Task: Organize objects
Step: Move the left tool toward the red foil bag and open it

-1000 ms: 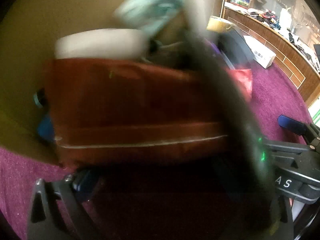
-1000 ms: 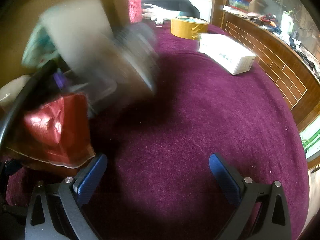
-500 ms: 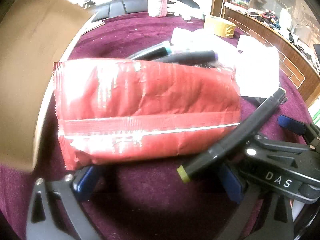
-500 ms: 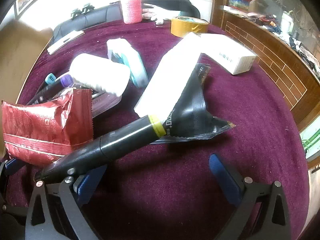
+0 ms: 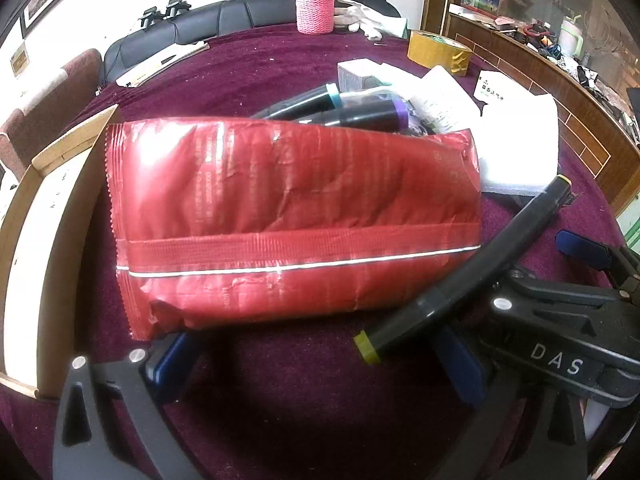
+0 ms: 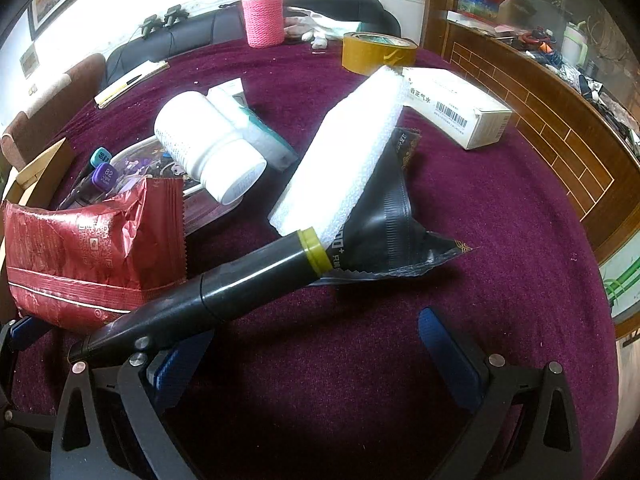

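Since one second ago, the blurred tumble of items has settled into a still pile on the purple cloth point(image 6: 500, 248), and the cardboard box point(image 5: 44, 216) that filled the left view now lies at the left edge.

Left gripper point(image 5: 316, 364): jaws spread wide, holding nothing. The red packet point(image 5: 292, 220) lies just ahead of its fingertips. A black marker with a yellow band point(image 5: 460, 280) leans against the packet's right end.

Right gripper point(image 6: 316, 352): jaws spread wide, holding nothing. The marker's tail lies over its left finger point(image 6: 176, 364); whether it rests on the finger cannot be told.

Pile contents, right view:
- white bottle point(image 6: 208, 148), on its side, lying on a clear case point(image 6: 140, 164)
- white foam block point(image 6: 348, 156), tilted, over a black pouch point(image 6: 388, 224)
- two markers with teal and purple caps point(image 6: 102, 172) behind the packet

Well apart stand a white carton point(image 6: 456, 108), a tape roll point(image 6: 376, 54) and a pink-sleeved flask point(image 6: 264, 12).
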